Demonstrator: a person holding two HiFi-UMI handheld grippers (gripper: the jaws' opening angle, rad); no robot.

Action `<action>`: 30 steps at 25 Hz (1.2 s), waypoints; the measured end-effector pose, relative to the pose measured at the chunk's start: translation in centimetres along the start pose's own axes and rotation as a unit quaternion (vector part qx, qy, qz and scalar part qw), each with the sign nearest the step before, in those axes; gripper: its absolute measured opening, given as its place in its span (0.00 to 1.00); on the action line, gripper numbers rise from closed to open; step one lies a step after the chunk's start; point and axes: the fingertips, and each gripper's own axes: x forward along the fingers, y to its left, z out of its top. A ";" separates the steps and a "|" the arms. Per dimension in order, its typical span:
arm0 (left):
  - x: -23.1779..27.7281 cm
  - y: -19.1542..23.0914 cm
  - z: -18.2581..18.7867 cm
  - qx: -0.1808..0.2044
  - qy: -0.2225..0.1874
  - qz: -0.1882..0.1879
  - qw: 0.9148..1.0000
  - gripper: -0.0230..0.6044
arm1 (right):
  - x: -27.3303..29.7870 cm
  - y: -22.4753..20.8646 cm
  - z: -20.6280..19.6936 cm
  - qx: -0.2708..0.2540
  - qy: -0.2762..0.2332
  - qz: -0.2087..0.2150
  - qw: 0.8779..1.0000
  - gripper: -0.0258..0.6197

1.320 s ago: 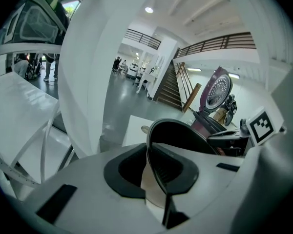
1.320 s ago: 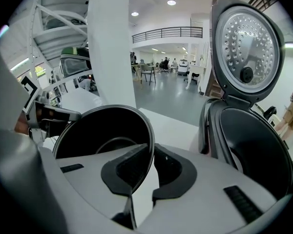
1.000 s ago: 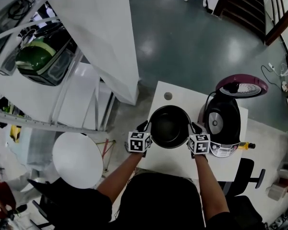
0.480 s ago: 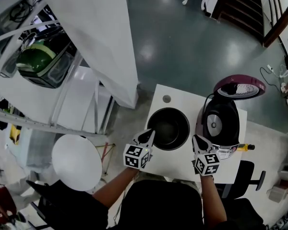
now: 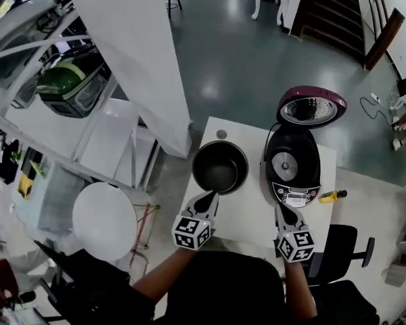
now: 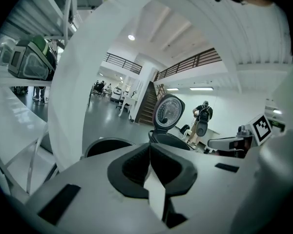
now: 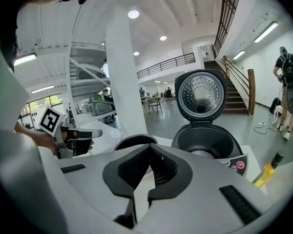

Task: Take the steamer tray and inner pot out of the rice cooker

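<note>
The black inner pot point(image 5: 220, 166) stands empty on the white table point(image 5: 247, 212), left of the rice cooker point(image 5: 294, 168), whose maroon lid point(image 5: 311, 110) is up. The cooker's cavity shows only a grey plate. No steamer tray appears in any view. My left gripper point(image 5: 206, 200) hovers shut and empty near the table's front edge, short of the pot point(image 6: 105, 145). My right gripper point(image 5: 282, 212) is also shut and empty in front of the cooker point(image 7: 205, 140); its jaws have just been closing with nothing between them. Each gripper view shows its pads pressed together.
A yellow object point(image 5: 331, 196) lies on the table right of the cooker. A wide white pillar point(image 5: 132, 53) and shelves with a green appliance point(image 5: 71, 87) rise to the left. A round white stool point(image 5: 108, 221) and a black chair point(image 5: 345, 246) flank me.
Both grippers were at the pot's rim, one on each side. They have let go, drawn back toward me and risen. The pot stays on the table.
</note>
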 end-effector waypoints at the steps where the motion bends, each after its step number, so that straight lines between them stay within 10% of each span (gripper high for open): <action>1: -0.2 -1.6 -0.5 0.003 0.002 -0.003 1.000 0.04 | -1.5 -0.7 -0.1 0.000 -0.005 -0.003 1.000 0.04; 17: -5.8 -23.8 -10.6 0.033 -0.002 -0.014 0.999 0.04 | -26.2 -10.5 -7.8 0.015 -0.080 -0.077 0.994 0.04; 30: -9.5 -27.0 -9.5 0.086 -0.063 0.013 0.994 0.04 | -32.9 -13.0 -7.8 0.000 -0.108 -0.126 0.986 0.04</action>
